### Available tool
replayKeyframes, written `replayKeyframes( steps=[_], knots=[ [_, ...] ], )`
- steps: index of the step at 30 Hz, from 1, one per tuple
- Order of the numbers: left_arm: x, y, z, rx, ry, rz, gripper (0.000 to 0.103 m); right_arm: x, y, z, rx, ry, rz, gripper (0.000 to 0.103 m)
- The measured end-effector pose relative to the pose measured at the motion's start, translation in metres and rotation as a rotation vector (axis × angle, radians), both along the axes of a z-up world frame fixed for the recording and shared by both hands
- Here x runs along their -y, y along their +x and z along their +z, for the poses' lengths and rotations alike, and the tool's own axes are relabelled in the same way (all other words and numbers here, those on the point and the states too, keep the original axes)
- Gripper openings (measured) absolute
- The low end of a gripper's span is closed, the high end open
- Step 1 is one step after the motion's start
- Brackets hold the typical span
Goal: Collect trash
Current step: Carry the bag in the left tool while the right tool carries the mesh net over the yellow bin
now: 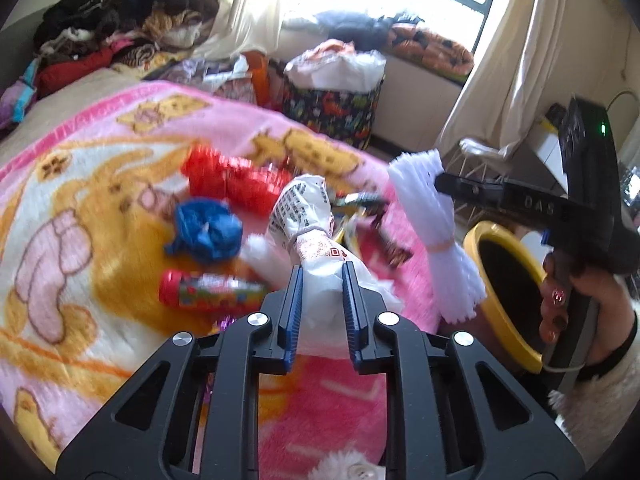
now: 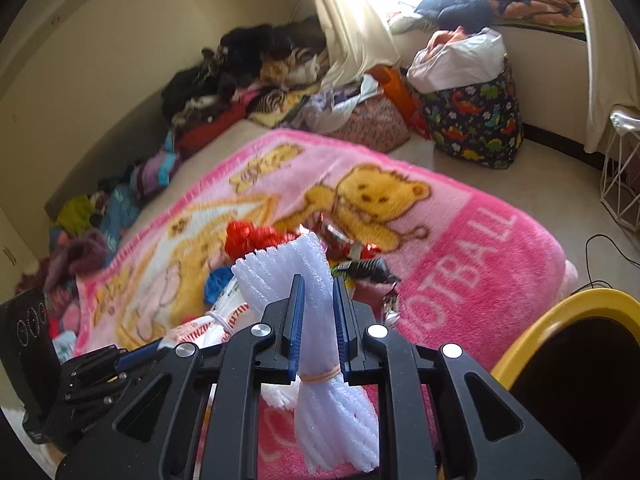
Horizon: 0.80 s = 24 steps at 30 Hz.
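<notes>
My left gripper (image 1: pixel 322 270) is shut on a crumpled white printed plastic bag (image 1: pixel 304 216) above the pink blanket (image 1: pixel 100 184). My right gripper (image 2: pixel 319 282) is shut on a bundle of white foam netting (image 2: pixel 292 268) tied with a rubber band; the bundle also shows in the left wrist view (image 1: pixel 432 216), held near the yellow bin (image 1: pixel 508 292). The bin's rim shows at lower right in the right wrist view (image 2: pixel 560 320). On the blanket lie a red mesh net (image 1: pixel 232 180), a blue crumpled bag (image 1: pixel 208 228), a red-capped tube (image 1: pixel 208 288) and dark wrappers (image 1: pixel 372 216).
A dinosaur-print fabric bin (image 2: pixel 476 120) stuffed with bags stands on the floor near the window. Piled clothes (image 2: pixel 248 76) line the wall behind the blanket. A white wire stand (image 2: pixel 620 176) and a black cable (image 2: pixel 608 256) are at the right.
</notes>
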<state>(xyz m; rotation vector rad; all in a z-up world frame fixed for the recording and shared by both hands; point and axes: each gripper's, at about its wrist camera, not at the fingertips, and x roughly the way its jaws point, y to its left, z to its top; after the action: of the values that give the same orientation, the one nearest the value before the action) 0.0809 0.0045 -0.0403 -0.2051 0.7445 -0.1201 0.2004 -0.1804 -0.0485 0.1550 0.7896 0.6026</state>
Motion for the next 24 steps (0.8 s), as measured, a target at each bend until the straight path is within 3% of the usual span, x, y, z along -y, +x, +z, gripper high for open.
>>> replayKeyframes(
  steps=[12, 24],
  knots=[
    [0.034, 0.017, 0.046, 0.121, -0.035, -0.073, 0.012, 0.073, -0.016, 0.027, 0.049, 0.089, -0.168, 0.014],
    [0.1, 0.018, 0.048, 0.141, -0.038, -0.24, 0.012, 0.152, -0.032, 0.026, 0.057, 0.098, -0.363, 0.014]
  ],
)
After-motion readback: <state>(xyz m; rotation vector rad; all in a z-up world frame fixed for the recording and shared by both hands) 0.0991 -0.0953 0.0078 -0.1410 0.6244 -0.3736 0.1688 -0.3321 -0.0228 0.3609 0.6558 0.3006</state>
